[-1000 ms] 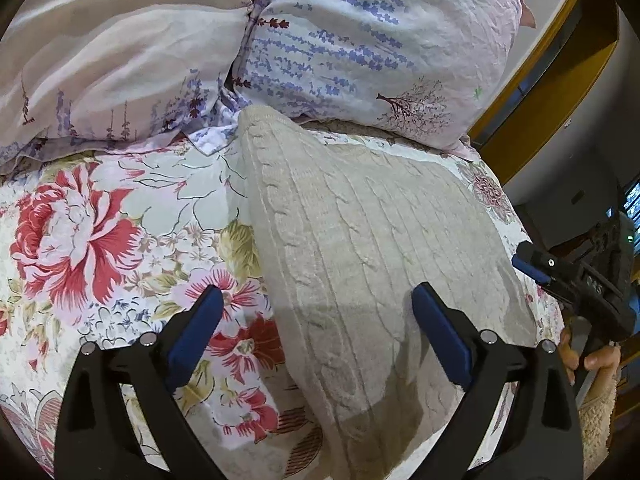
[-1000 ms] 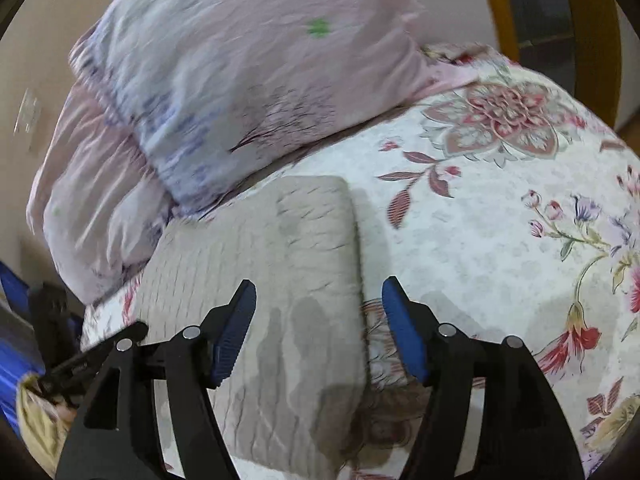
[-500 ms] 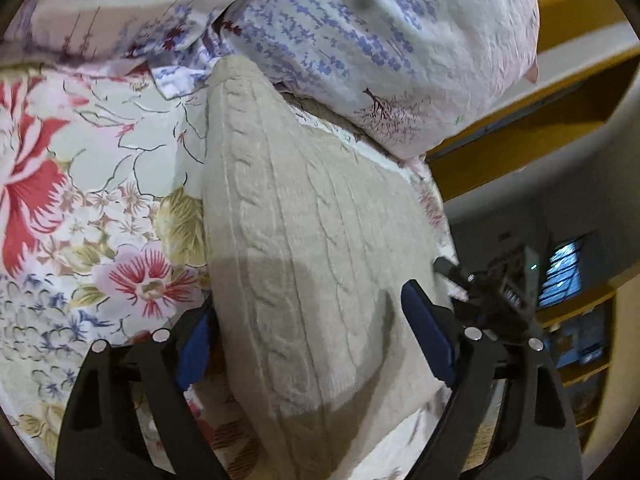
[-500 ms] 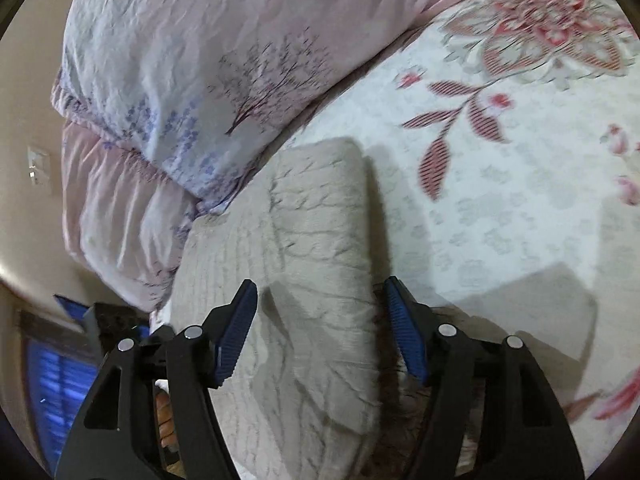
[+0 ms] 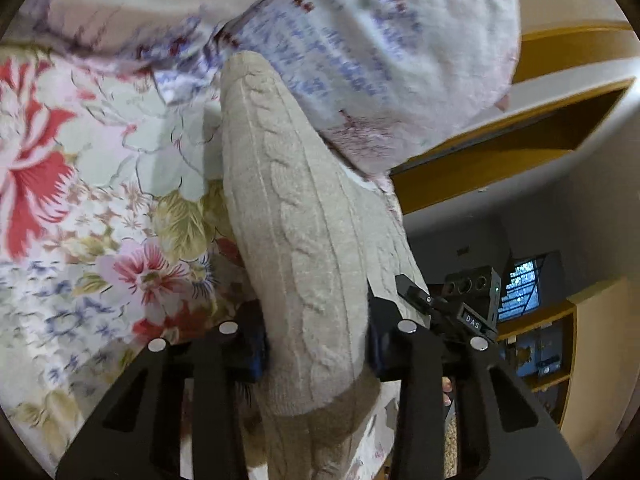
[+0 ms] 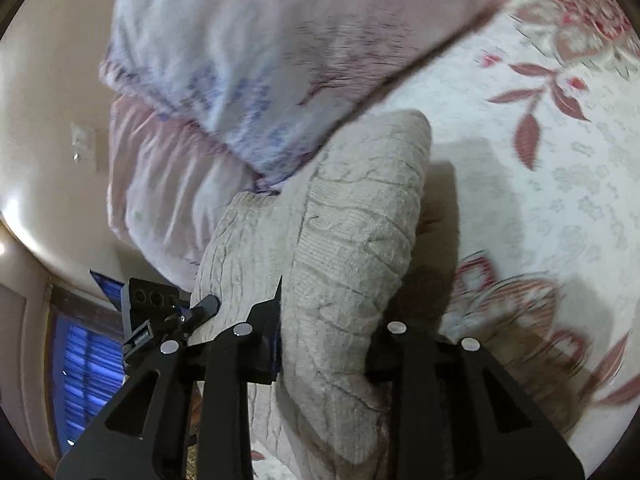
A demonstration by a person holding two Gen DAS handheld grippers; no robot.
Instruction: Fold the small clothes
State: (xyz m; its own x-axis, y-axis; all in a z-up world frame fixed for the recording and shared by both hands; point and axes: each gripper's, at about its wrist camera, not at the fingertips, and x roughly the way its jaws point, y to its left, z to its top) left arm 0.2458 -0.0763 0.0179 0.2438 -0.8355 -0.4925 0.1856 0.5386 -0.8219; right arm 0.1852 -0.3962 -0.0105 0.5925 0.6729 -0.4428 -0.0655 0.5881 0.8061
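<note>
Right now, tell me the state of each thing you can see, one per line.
Left gripper: shut on the beige knit sweater.
Right gripper: shut on the sweater.
Beige knit sweater: folded, near edge bunched and pinched at both sides.
Pillows: stacked at the sweater's far end.
Floral bedsheet: spread under the sweater.

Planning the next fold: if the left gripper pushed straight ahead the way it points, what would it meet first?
Likely the pillow. The left gripper already clamps the beige knit sweater, which runs ahead to the pillow's base; depth is uncertain.
</note>
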